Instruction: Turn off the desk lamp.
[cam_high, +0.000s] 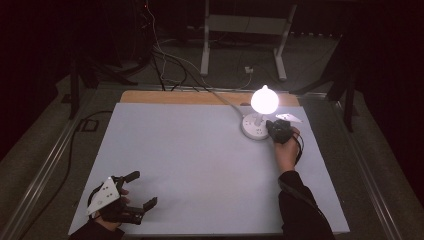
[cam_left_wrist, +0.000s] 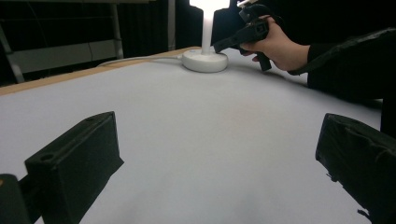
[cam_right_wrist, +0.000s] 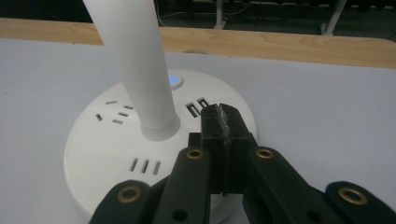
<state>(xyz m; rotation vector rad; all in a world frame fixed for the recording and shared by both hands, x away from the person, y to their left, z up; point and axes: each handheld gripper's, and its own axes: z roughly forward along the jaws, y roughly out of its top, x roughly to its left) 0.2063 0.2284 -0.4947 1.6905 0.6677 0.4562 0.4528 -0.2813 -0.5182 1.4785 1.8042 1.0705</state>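
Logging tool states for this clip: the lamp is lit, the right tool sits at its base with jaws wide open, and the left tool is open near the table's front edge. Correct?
Not quite: the right tool is shut, jaws pressed together over the lamp base, as the right gripper view shows. The rest holds.

The left gripper (cam_high: 140, 191) sits low at the near left corner of the desk (cam_high: 190, 165), held by the left hand (cam_high: 107, 212), its two black jaws spread wide apart and pointing across the desk toward the far right. The right hand (cam_high: 286, 150), on a dark sleeve (cam_high: 300, 205) reaching up along the right side of the desk, holds the right gripper (cam_right_wrist: 219, 122) toward the far edge with its jaws pressed together, tips angled down.
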